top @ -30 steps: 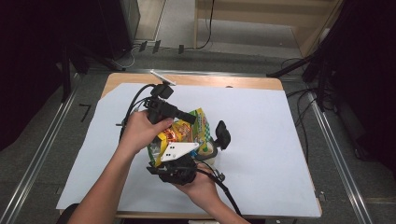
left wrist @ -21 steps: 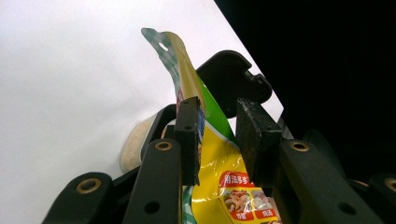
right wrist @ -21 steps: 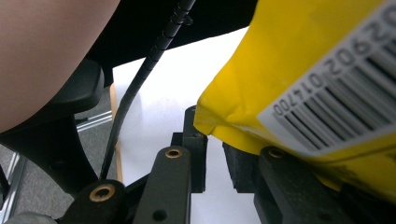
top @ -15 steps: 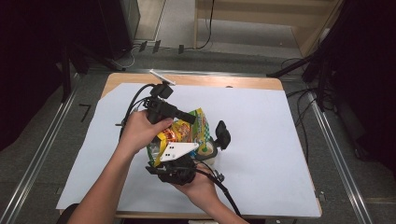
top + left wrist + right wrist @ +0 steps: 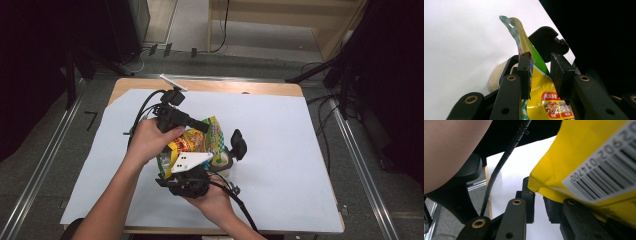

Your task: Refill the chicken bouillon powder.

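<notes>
Gripping a yellow snack bag [image 5: 192,145] mid-table, left gripper [image 5: 540,75] pinching the far top edge, right gripper [image 5: 539,202] clamped on the near corner. Likely tearing open; next calls for pulling apart.

The white sheet on the table [image 5: 300,150] is bare on the right side and at the far edge, so a hand could pass there. The left side is bare too. In the middle, things are packed tight: the yellow snack bag [image 5: 192,142], the left tongs [image 5: 202,125], the right tongs [image 5: 187,167] and a small round cup [image 5: 223,162] are all crowded together. A black cable [image 5: 145,107] loops over the far left, and another trails off the near edge.
</notes>
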`<state>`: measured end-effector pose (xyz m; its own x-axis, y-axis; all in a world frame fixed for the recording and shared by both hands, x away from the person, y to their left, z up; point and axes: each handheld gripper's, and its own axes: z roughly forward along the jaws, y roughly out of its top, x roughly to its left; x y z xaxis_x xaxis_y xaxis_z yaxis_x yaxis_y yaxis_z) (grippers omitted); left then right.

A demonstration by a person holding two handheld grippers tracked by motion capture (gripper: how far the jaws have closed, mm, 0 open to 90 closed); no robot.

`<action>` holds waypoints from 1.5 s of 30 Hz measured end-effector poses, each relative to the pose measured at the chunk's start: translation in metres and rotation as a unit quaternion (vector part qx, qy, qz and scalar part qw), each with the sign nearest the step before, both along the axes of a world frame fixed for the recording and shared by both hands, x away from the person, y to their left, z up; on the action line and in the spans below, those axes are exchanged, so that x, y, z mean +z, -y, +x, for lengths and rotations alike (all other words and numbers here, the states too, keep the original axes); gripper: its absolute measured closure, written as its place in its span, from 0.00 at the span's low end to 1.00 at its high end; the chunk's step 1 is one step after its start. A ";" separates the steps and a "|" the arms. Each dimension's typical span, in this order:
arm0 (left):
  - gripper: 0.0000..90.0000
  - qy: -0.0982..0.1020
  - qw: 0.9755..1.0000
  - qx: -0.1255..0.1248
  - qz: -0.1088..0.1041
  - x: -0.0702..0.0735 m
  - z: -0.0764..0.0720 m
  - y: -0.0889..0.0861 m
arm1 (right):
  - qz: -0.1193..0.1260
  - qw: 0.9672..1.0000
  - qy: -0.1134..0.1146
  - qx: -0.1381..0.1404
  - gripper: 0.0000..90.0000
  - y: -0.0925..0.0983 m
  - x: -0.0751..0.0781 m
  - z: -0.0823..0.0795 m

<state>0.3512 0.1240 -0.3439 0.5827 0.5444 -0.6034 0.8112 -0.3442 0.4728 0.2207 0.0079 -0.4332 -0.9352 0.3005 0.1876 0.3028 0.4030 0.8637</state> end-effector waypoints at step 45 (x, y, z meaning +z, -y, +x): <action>0.78 -0.014 1.000 -0.012 -0.006 -0.002 0.000 -0.001 | -0.003 1.000 0.006 0.013 0.90 -0.001 0.001 -0.004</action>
<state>0.3512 0.1251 -0.3463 0.5778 0.5229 -0.6266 0.8161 -0.3578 0.4539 0.2168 0.0085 -0.4325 -0.9447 0.2778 0.1743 0.2816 0.4147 0.8653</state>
